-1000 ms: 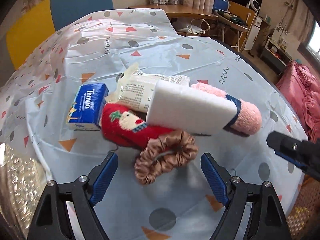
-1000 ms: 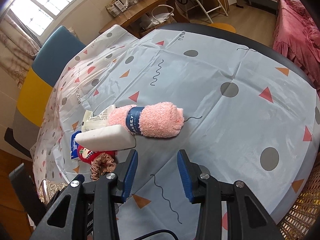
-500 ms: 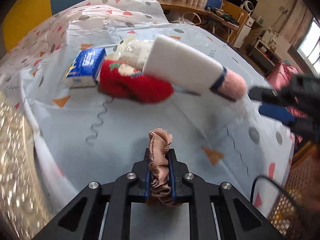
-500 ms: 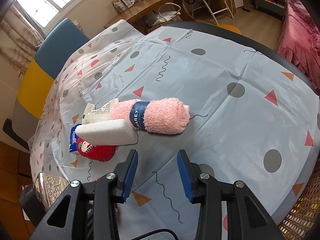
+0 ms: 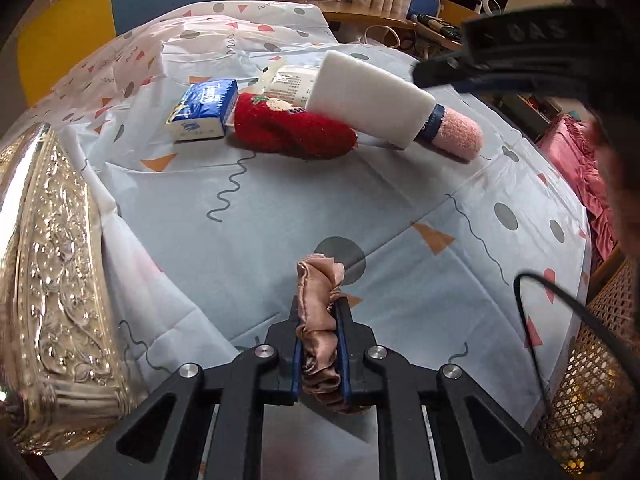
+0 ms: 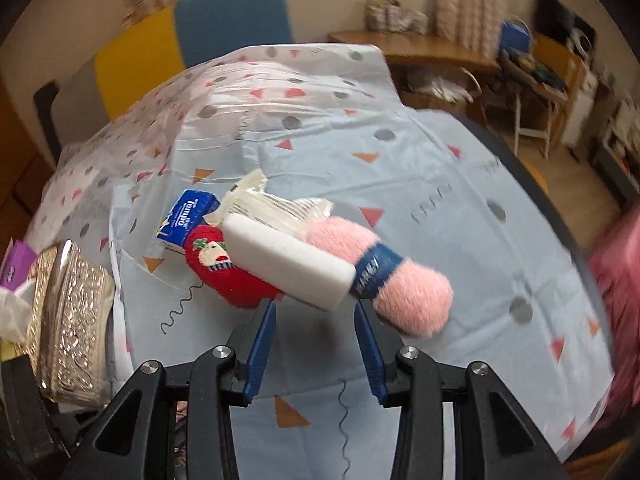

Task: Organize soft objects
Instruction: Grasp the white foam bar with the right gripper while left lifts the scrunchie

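Left wrist: scrunchie beside silver box.

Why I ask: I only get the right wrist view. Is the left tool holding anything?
Observer: Yes. The left tool is shut on a brown satin scrunchie, held out over the tablecloth.
Operator: Is it close to the pile of soft things?
Observer: No, it is apart from it. A stretch of bare cloth lies between the scrunchie and the red sock, the nearest piece of the pile.
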